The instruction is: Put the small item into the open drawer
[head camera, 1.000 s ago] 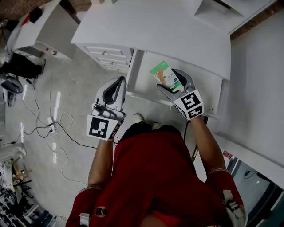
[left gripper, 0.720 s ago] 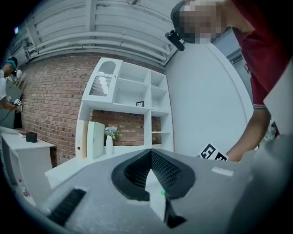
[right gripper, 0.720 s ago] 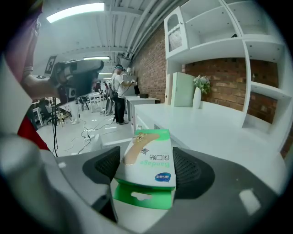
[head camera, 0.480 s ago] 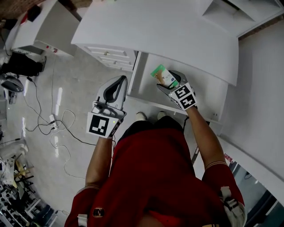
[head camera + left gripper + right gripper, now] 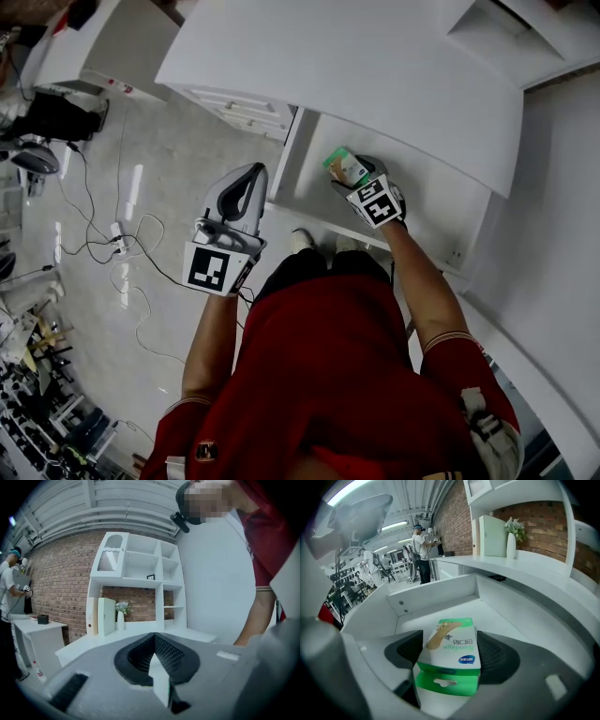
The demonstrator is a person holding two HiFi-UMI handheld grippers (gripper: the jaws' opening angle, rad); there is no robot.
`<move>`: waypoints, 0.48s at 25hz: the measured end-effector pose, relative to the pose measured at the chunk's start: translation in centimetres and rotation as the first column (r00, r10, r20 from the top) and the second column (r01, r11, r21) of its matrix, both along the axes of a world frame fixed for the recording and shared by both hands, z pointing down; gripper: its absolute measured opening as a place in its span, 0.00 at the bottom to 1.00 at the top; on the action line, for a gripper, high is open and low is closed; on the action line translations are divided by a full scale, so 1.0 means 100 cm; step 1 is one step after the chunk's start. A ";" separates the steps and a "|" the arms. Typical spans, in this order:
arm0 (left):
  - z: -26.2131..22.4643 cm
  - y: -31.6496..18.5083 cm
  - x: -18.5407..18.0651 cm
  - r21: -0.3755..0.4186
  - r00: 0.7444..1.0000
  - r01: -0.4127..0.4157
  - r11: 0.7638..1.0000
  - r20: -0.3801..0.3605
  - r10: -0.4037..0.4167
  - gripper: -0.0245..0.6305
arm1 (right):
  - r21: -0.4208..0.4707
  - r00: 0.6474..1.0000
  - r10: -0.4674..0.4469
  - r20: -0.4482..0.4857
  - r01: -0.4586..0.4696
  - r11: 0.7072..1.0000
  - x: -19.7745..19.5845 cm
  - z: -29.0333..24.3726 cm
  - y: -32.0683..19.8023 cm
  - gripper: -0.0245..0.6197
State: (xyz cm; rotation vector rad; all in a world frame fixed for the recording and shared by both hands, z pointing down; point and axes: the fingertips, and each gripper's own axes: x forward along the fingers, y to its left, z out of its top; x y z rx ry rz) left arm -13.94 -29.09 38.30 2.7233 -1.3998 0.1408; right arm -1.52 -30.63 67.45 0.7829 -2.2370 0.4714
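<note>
A small green-and-white bandage box (image 5: 451, 654) sits clamped between the jaws of my right gripper (image 5: 451, 660). In the head view that box (image 5: 344, 166) and the right gripper (image 5: 361, 180) are down inside the open white drawer (image 5: 433, 202), near its left wall. My left gripper (image 5: 240, 195) hangs outside the drawer to its left, over the floor. Its jaws are closed together with nothing between them, as the left gripper view (image 5: 157, 660) shows.
The white desk top (image 5: 356, 66) overhangs the drawer's back. A closed drawer unit (image 5: 239, 112) stands to the left. Cables and a power strip (image 5: 112, 248) lie on the floor at left. A person (image 5: 421, 555) stands far off in the right gripper view.
My right gripper has carried the bandage box forward and down, deeper into the open drawer. The left gripper has stayed where it was.
</note>
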 end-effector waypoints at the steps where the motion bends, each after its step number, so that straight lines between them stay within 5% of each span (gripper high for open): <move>1: 0.001 0.001 0.000 -0.003 1.000 0.004 1.000 0.004 -0.004 0.04 | -0.005 1.000 -0.001 -0.003 0.001 1.000 0.000 0.003 0.000 0.61; 12: 0.004 0.001 -0.002 -0.008 1.000 -0.010 1.000 0.015 0.010 0.04 | -0.064 1.000 -0.008 -0.030 0.006 0.998 0.001 0.014 0.006 0.65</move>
